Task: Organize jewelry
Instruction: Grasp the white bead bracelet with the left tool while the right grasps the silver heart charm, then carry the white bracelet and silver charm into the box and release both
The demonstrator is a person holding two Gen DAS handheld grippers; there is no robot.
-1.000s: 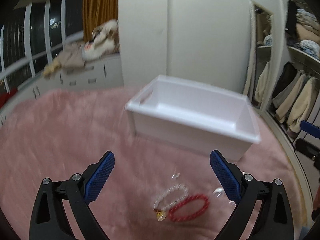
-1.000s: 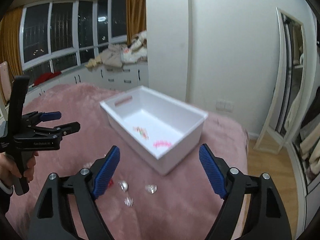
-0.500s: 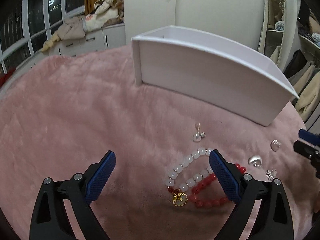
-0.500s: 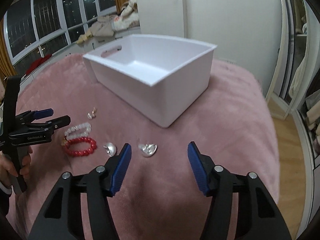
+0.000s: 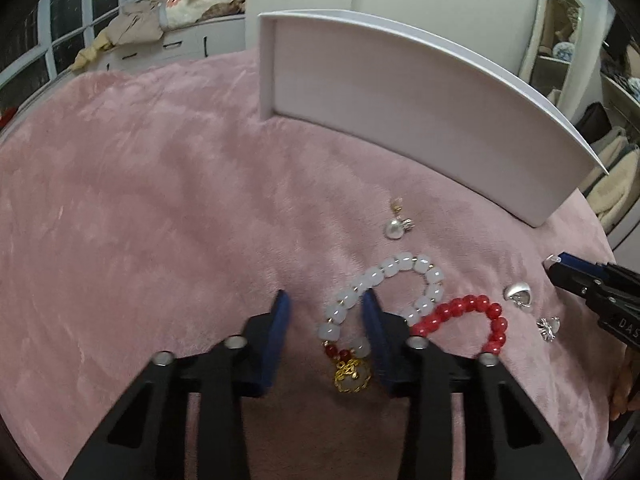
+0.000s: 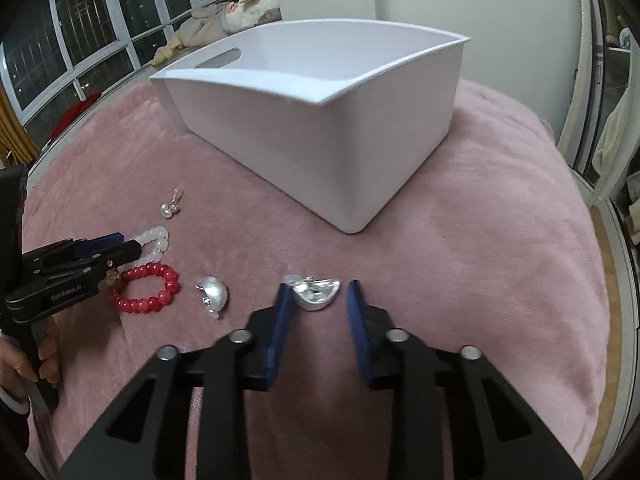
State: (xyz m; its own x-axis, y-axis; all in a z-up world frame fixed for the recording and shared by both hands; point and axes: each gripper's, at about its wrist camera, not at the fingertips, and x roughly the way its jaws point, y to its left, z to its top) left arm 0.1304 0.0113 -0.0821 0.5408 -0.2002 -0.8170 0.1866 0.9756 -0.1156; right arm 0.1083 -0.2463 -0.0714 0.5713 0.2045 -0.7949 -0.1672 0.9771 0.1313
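Both jaws partly open: left gripper point(image 5: 326, 310) straddles white bracelet point(image 5: 400, 266), right gripper point(image 6: 316, 296) brackets silver earring point(image 6: 318, 294)

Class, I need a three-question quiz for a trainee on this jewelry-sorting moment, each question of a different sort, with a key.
1. True or false: the red bead bracelet lies inside the white bin.
2. Which piece sits between the left gripper fingers: A) white bead bracelet, B) pearl earring, C) silver heart charm?
3. Fill in: the right gripper brackets a shiny ____ piece on the pink blanket.

Key: 1 false; 2 A; 3 silver.
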